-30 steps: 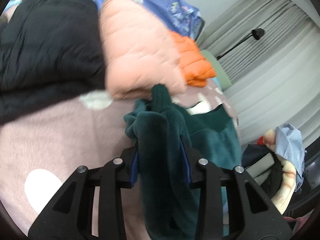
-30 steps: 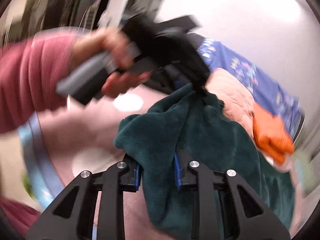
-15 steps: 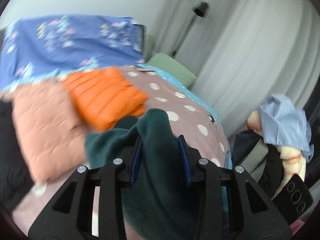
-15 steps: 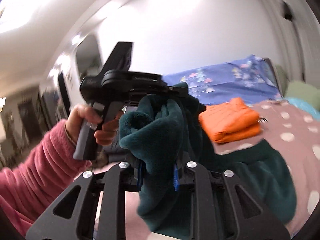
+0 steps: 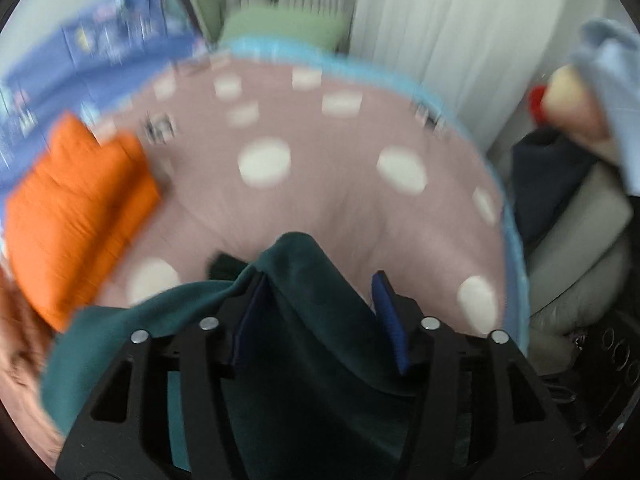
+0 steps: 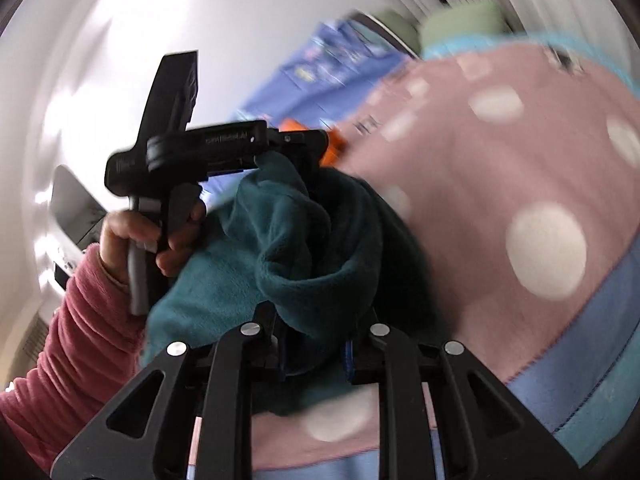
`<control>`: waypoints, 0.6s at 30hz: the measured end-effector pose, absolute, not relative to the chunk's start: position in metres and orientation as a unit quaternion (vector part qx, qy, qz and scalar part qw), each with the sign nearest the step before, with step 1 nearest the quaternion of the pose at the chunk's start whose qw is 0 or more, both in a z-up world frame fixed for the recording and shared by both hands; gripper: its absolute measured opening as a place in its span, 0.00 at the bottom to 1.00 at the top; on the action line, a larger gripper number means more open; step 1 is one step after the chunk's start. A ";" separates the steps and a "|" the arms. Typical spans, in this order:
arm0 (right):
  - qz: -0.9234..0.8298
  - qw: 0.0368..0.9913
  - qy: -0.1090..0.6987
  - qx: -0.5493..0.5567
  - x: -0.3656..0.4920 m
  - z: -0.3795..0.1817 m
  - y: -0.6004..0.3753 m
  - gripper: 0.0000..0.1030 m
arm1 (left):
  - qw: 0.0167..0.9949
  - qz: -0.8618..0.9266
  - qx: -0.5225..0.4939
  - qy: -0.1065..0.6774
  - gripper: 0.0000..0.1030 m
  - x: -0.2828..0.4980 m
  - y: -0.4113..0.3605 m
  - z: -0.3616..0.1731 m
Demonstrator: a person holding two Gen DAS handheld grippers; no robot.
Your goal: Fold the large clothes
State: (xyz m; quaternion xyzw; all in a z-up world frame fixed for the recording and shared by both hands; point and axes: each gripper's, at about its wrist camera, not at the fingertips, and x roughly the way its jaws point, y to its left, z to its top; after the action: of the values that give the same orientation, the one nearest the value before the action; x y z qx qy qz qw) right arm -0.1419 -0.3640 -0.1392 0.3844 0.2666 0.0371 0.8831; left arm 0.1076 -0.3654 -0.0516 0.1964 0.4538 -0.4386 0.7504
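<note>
A dark teal fleece garment (image 5: pixel 320 320) hangs bunched between both tools above the pink bedspread with white dots (image 5: pixel 340 208), lifted clear of the salmon quilted jacket it lay against a second ago. The left gripper (image 5: pixel 320 300) has swung away from the jackets toward the white curtains (image 5: pixel 420 40), its blue pads spread a little with fleece draped between them; whether they pinch it cannot be told. The right gripper (image 6: pixel 314 344) is clamped on a thick fold. The folded orange puffer jacket (image 5: pixel 76 216) sits near the left edge; open spread runs to the light blue border (image 5: pixel 508 240), beside a grey chair (image 5: pixel 580 248) piled with clothes
</note>
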 end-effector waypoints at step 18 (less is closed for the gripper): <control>-0.034 0.940 0.275 0.200 -0.138 -0.090 -0.326 0.32 | 0.746 -0.434 0.168 0.475 0.60 0.125 -0.380 -0.074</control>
State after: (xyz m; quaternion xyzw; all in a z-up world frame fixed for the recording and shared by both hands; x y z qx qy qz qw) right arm -0.1383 -0.3256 -0.0904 0.2000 0.2746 -0.0341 0.9399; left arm 0.1247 -0.3800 -0.0738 0.1678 0.4754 -0.4345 0.7463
